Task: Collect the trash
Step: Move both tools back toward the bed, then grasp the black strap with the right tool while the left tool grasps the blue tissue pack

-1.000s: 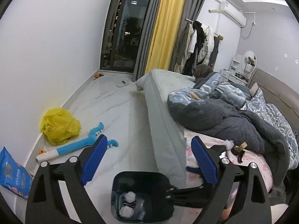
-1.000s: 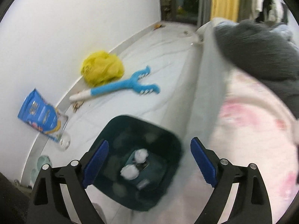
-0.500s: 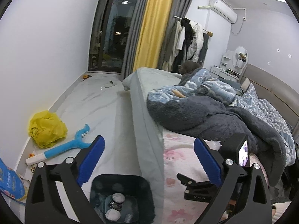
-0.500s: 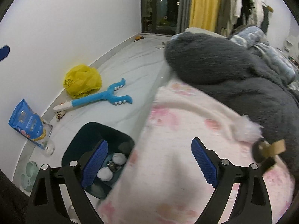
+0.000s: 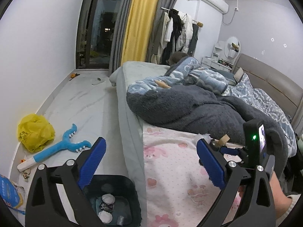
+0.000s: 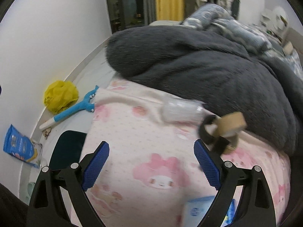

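1. Left gripper (image 5: 149, 160): jaws spread, nothing between them; it hangs over the bed edge.
2. Right gripper (image 6: 151, 164): jaws spread, empty, above the pink sheet (image 6: 151, 132).
3. Bin (image 5: 113, 200) sits on the floor against the bed, at 6 o'clock in the left view. White wads (image 5: 108, 198) and a small dark scrap already lie in it, so part of the job looks done.
4. Left on the bed: clear plastic wrap (image 6: 181, 111) at 12 o'clock from the right jaws, tape rolls (image 6: 221, 130) at 1 o'clock just beside the right fingertip. Likely next pick.
5. On the floor: yellow bag (image 5: 35, 130) at 9 o'clock, blue packet (image 6: 19, 147) by the wall, blue toy (image 5: 56, 147). Whether the toy counts as trash, can't tell.
6. Right view is blurred; wrap edges unclear. A blue item (image 6: 206, 210) at 5 o'clock is cut off behind the jaw. Bin is half hidden by the sheet there.
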A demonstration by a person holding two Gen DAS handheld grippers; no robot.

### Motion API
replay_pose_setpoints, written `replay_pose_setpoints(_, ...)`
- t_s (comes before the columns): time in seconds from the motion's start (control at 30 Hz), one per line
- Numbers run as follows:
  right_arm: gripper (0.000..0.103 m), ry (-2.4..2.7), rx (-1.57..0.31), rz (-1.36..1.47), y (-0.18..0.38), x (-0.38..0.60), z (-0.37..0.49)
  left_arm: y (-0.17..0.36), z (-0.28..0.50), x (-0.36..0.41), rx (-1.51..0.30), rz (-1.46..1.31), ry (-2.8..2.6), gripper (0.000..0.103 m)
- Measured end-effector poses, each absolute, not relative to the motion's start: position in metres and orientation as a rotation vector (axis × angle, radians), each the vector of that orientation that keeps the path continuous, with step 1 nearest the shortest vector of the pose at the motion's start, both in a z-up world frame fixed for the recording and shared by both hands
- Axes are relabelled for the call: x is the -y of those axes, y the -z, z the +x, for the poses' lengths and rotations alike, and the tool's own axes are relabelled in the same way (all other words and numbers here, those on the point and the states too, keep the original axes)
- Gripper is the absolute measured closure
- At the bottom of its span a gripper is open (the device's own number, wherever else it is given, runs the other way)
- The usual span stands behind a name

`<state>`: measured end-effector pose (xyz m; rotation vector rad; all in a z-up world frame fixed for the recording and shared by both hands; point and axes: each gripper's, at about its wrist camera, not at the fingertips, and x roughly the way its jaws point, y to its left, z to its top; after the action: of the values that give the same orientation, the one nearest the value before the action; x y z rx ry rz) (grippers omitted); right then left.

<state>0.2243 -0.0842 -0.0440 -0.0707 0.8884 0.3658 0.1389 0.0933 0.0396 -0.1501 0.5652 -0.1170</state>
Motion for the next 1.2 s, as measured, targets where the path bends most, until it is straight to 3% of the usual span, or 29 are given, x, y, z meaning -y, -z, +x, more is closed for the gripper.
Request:
replay_pose_setpoints(0.47, 0.011, -0.297, -0.959, 0.026, 0.057, 0.134, 0.236, -0.019, 0.151, -0.045, -0.606, -0.055, 0.206, 0.005)
replay_pose_setpoints(0.63, 0.041, -0.308, -1.020, 0.102, 0.068, 0.148, 0.247, -0.011, 0.154, -0.032, -0.626, -0.032, 0.242, 0.005)
replay_pose_setpoints(0.97, 0.058, -0.365, -1.048, 0.113, 0.080, 0.158, 0.259, 0.008, 0.159, 0.003, -0.696, 0.003, 0.336, 0.005)
replay_pose_setpoints(1.2, 0.075, -0.381, -1.050, 0.117, 0.082, 0.166, 0.261, 0.018, 0.161, 0.029, -0.734, 0.021, 0.396, 0.005)
